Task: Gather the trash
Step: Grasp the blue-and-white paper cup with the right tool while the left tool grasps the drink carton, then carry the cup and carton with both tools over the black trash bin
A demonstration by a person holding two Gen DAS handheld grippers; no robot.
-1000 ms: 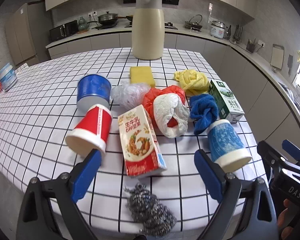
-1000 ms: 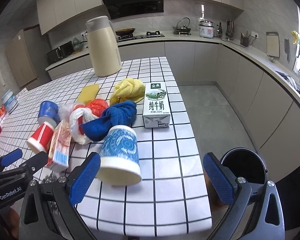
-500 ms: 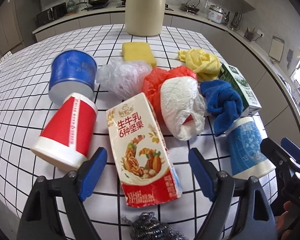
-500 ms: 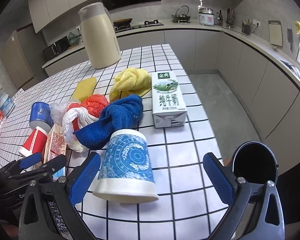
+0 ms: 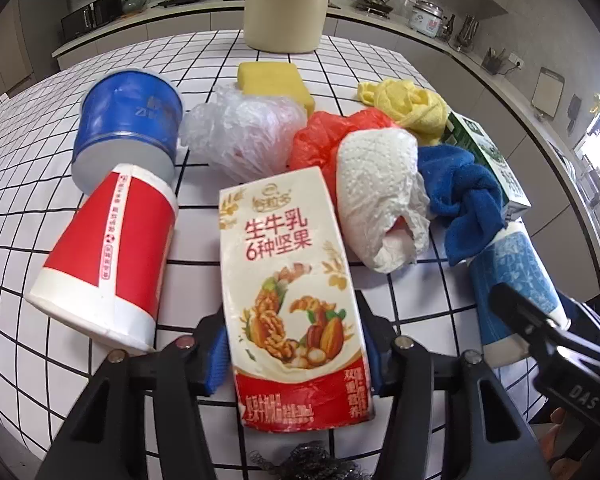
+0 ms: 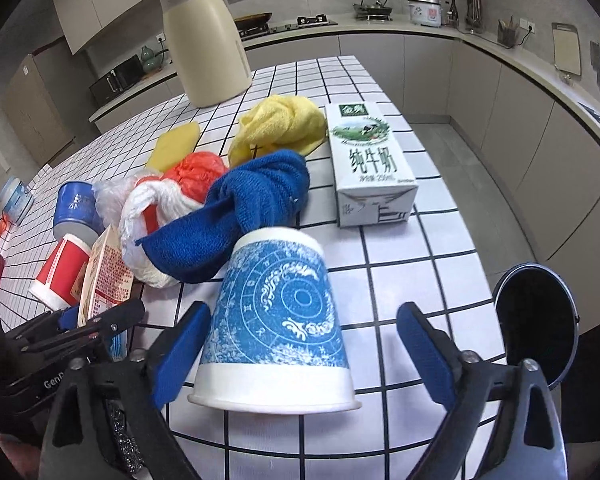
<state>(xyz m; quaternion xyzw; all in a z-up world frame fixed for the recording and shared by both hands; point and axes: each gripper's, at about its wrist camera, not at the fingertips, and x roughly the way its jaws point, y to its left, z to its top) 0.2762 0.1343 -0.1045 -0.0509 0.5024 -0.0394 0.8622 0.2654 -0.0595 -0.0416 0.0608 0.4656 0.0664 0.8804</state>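
Red-and-cream nut milk carton lying flat on tiled counter, blue patterned paper cup upside down nearby

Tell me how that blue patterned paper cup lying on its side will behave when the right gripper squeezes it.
The blue patterned cup looks like thin paper, so probably light and easily crushed. Lying on its side on the smooth tiled table, it may roll in an arc. The right gripper is closing around it, pads apparently not yet pressing.

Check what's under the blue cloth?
The blue cloth drapes over the white paper towel wad and touches the blue patterned cup. The table under the cloth is covered, so anything beneath can't be seen.
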